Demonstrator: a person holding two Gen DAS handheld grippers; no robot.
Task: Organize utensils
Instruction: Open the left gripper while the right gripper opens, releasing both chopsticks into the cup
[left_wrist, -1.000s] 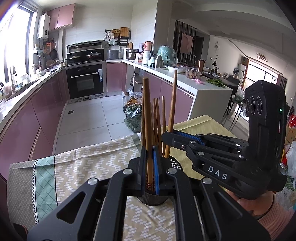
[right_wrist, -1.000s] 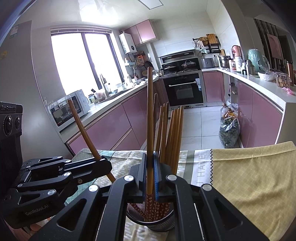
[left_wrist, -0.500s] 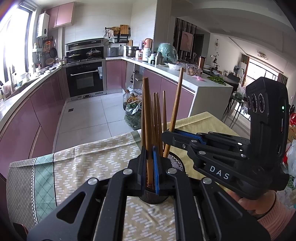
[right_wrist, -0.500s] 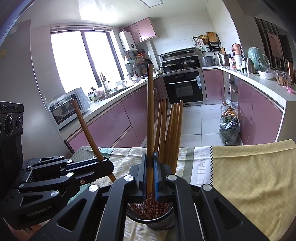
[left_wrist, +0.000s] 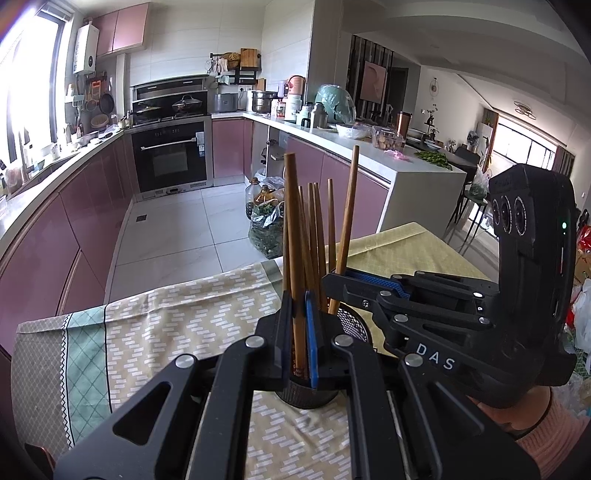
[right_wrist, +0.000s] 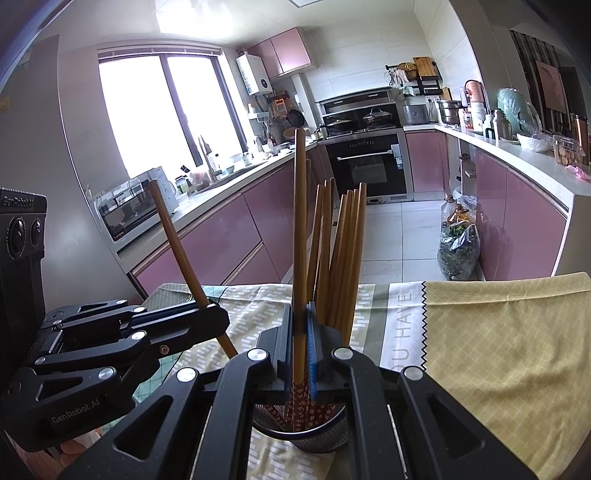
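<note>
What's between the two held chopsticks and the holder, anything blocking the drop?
Nothing visible. Left gripper and right gripper are each shut on a chopstick over the mesh holder. Only the chopsticks already inside crowd its opening.

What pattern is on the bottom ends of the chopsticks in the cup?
Little pale flowers on dark red, on the chopsticks in the mesh cup. The right wrist view shows it best.

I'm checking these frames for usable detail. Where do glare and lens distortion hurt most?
Right wrist view: the window is blown out white, hiding anything outside; the chopsticks in the mesh holder stay sharp. Left wrist view: glare washes the left-edge window, and the fisheye bends the countertop. Both views darken at the corners.
</note>
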